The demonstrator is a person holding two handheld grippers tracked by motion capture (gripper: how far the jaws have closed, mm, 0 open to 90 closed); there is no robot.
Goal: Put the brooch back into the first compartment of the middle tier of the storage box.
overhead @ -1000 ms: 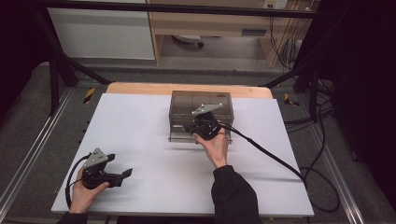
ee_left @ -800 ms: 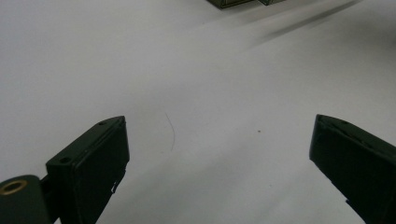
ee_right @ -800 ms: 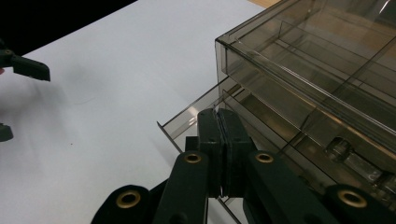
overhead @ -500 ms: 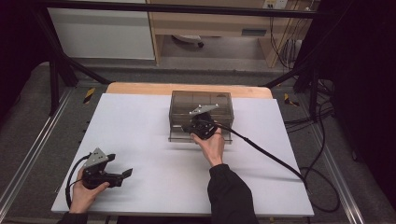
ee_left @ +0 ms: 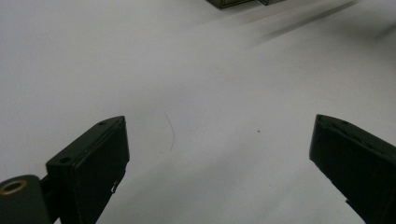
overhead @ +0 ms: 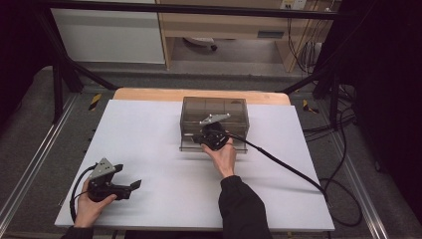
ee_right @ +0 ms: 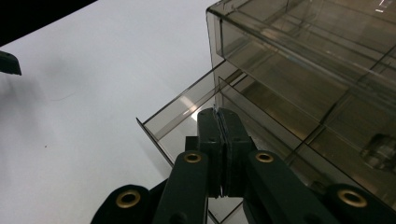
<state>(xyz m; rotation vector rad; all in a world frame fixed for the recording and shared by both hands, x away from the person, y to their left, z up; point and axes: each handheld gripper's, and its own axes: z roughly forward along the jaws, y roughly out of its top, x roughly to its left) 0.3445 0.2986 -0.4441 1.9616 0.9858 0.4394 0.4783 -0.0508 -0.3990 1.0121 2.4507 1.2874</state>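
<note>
Drawer box: we see a smoky, see-through plastic drawer box [overhead: 215, 122] standing on the table [overhead: 149, 144] toward its far edge, a little right of the middle, its front turned to the near edge.
Drawer: in the right gripper view we make out one clear drawer [ee_right: 180, 114] at the bottom of the box, drawn partway out, its front corner jutting over the white surface.
Right gripper: we find the right gripper [overhead: 201, 139] at the front of the box, on the box's left half as the high view shows it; its jaws are pressed flat together with nothing between them, and in the right gripper view [ee_right: 219, 119] their tips sit at the drawer's wall. We cannot tell whether they touch it.
Right hand: our right hand [overhead: 221, 157] reaches in from the near edge, a dark sleeve behind it, and the black cable [overhead: 283, 167] trails off toward the table's right edge.
Left gripper: we see the left gripper [overhead: 135, 185] low over the table near the near-left corner, well apart from the box, pointing to the right; in the left gripper view [ee_left: 219, 144] its jaws stand wide apart over bare white surface, holding nothing.
Left hand: our left hand [overhead: 89, 206] wraps the body at the near edge.
</note>
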